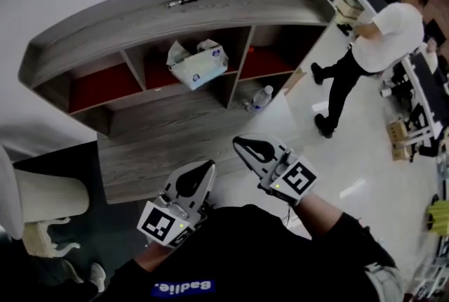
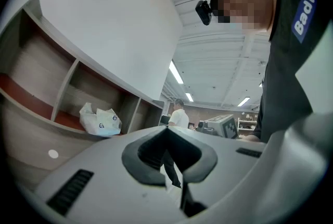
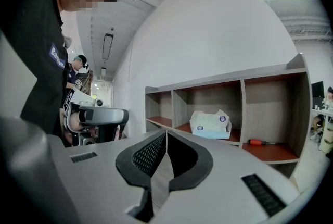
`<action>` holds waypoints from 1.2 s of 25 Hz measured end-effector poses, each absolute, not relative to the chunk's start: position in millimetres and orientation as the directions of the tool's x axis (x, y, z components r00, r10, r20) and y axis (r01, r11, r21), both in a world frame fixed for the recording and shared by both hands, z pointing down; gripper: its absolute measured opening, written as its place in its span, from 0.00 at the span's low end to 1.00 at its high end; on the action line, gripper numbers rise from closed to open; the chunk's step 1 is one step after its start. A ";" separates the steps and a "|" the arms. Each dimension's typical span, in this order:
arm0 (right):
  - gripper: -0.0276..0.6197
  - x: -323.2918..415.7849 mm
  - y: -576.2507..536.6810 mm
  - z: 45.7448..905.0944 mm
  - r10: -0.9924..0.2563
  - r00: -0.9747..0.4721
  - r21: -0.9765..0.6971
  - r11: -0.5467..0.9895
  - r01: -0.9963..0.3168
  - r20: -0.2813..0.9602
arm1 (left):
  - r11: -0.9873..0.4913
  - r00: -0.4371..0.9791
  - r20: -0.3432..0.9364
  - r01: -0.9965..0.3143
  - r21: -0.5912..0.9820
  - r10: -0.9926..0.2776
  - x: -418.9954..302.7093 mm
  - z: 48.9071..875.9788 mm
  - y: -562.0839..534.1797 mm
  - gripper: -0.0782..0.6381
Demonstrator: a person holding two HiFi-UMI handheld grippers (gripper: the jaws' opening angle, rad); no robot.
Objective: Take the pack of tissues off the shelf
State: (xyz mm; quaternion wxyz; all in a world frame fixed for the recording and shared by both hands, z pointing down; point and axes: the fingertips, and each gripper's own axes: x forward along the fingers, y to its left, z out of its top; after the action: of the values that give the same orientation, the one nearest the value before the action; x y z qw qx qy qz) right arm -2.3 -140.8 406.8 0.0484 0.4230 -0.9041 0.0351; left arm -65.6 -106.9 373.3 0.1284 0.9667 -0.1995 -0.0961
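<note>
The pack of tissues [image 1: 198,63], white and pale blue, lies in the middle upper compartment of the grey wooden shelf [image 1: 175,16]. It also shows in the left gripper view as the tissue pack [image 2: 100,120] and in the right gripper view as the pack [image 3: 210,124], some way off. My left gripper [image 1: 210,165] and right gripper [image 1: 237,142] hover side by side in front of the shelf, well short of the pack. In the gripper views the left gripper [image 2: 165,129] and right gripper [image 3: 166,134] each have their jaws together with nothing between them.
A red-handled screwdriver [image 3: 258,141] lies in the compartment right of the pack. A water bottle [image 1: 260,98] stands in a lower compartment, and a dark pen [image 1: 184,1] rests on the shelf top. A person in a white shirt [image 1: 375,41] stands at the right. A white seat [image 1: 42,202] is at the left.
</note>
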 end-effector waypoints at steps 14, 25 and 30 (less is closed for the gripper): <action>0.09 5.0 -192.3 397.9 -0.729 -0.672 0.151 0.684 -0.713 0.130 | -0.845 0.867 -0.106 -0.437 0.309 -0.487 -58.8 380.1 -129.6 0.11; 0.26 28.5 -238.0 406.2 -0.692 -0.687 0.316 0.717 -0.621 0.220 | -0.805 0.819 -0.108 -0.516 0.294 -0.564 -33.7 371.1 -152.5 0.11; 0.33 30.0 -264.8 421.2 -0.676 -0.678 0.395 0.729 -0.559 0.288 | -0.786 0.798 -0.106 -0.544 0.292 -0.593 -27.7 370.7 -163.9 0.11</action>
State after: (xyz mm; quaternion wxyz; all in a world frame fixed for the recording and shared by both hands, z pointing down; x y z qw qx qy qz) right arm 30.0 -264.8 421.2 0.2115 0.3411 -0.9054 -0.1386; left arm -27.7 -163.9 370.7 0.1244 0.9401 -0.3024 -0.0966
